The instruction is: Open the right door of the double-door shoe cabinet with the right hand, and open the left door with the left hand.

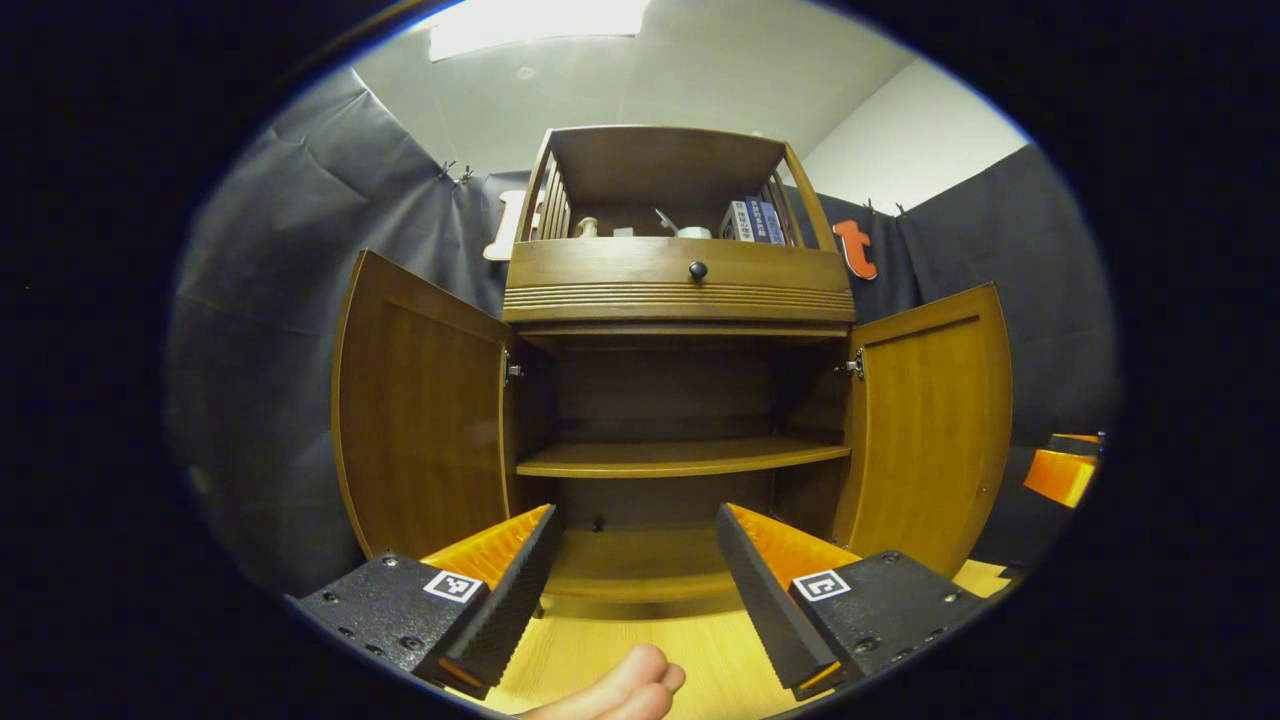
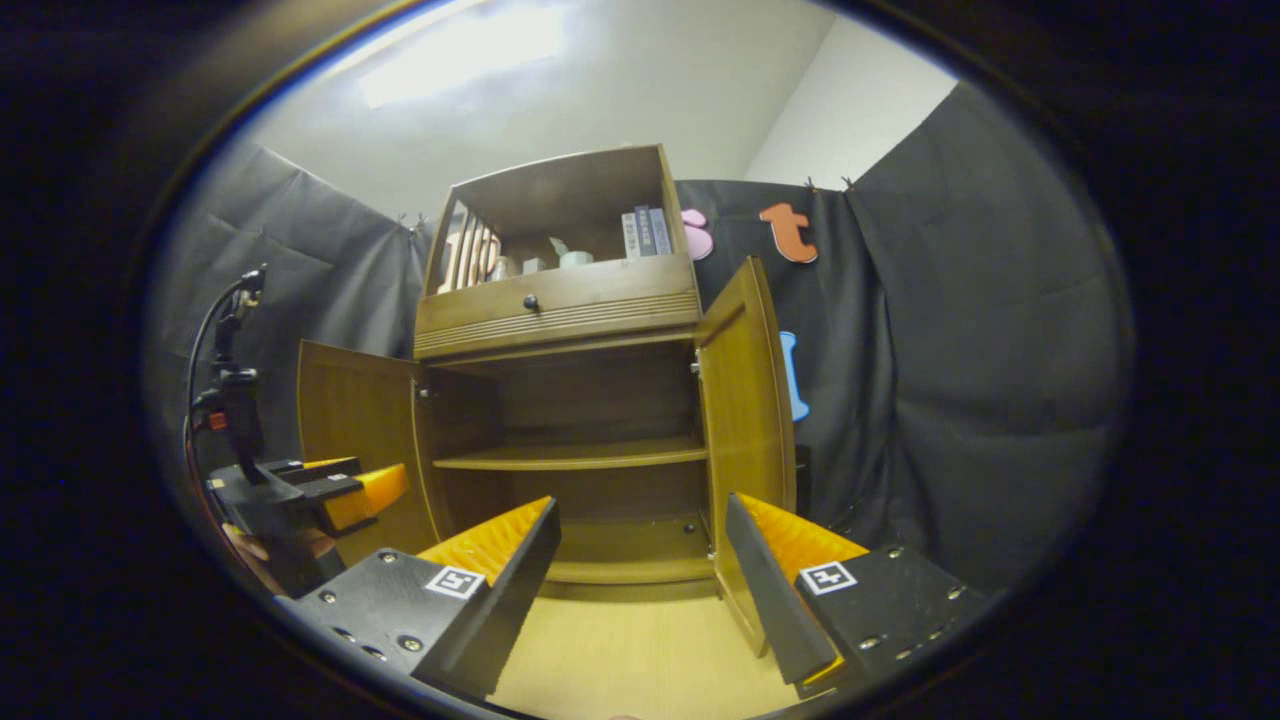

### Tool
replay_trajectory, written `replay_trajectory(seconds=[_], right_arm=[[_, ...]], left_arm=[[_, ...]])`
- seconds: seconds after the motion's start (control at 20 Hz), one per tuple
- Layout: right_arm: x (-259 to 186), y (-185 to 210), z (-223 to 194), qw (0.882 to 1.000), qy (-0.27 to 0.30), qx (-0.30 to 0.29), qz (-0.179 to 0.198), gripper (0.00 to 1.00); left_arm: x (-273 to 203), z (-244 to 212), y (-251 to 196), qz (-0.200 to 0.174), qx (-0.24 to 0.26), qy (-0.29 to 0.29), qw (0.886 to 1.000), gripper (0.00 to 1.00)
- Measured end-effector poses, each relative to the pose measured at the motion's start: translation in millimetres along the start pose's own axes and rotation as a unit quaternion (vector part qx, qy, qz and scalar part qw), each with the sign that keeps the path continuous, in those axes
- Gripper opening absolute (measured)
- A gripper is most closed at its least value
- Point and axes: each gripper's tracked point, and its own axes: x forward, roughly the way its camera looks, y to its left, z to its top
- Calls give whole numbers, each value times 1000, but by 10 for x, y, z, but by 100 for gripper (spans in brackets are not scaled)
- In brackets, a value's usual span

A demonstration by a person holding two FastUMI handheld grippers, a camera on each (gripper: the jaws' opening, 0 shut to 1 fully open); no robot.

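The double-door shoe cabinet (image 1: 678, 300) stands against the booth's black cloth wall with both doors swung wide. In the left gripper view the left door (image 1: 420, 420) and the right door (image 1: 930, 425) flare outward on either side of the dark interior, where a single shelf (image 1: 680, 458) runs across the middle. Above the opening sits a drawer with a round dark knob (image 1: 698, 270), and over that an open compartment holding a few boxes (image 1: 752, 222) and small items (too small to identify).

The left gripper (image 1: 635, 570) hovers in front of the cabinet's bottom edge, its fingers spread wide and holding nothing; fingertips of a hand (image 1: 625, 688) show below it over the light wooden floor (image 1: 640, 640).

In the right gripper view the right gripper (image 2: 640, 570) also has its fingers spread apart and empty, with the right door's edge (image 2: 745, 420) just beyond its right finger. The left gripper appears at that view's left edge, beside the left door (image 2: 350, 420).
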Motion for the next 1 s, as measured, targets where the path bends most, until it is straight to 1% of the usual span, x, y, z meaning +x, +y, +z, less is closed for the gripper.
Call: replay_trajectory(seconds=[0.05,0.2,0.35,0.5,0.55,0.6,0.65,0.7,0.9,0.95,1.0], right_arm=[[-7,16,8,1000,1,-5,2,98],[-59,98,17,1000,-1,-17,12,98],[-140,109,-9,1000,-4,-21,11,97],[-198,88,-3,1000,-11,-17,5,97],[-200,107,-1,1000,-13,-22,5,99],[-212,112,-21,1000,-12,-27,5,98],[-218,119,-33,1000,-11,-29,4,97],[-225,121,-56,999,-10,-30,5,99],[-257,119,-103,1000,-7,-29,6,99],[-260,103,-107,1000,-8,-27,5,99],[-254,101,-100,1000,-13,-22,5,99]], left_arm=[[5,-6,-55,-1,-3,0,1000,95],[23,9,-171,2,-18,-2,1000,95],[27,-11,-291,0,-30,3,1000,95],[9,-21,-371,1,-25,1,1000,94],[-3,-47,-421,-1,-24,3,1000,97],[-15,-63,-463,-3,-23,5,1000,97],[-27,-69,-506,-7,-20,6,1000,97],[-39,-72,-535,-10,-16,6,1000,95],[-92,-44,-566,-15,-6,-5,1000,94],[-99,-40,-558,-15,-6,-6,1000,97],[-115,-36,-550,-15,-5,-8,1000,97]])
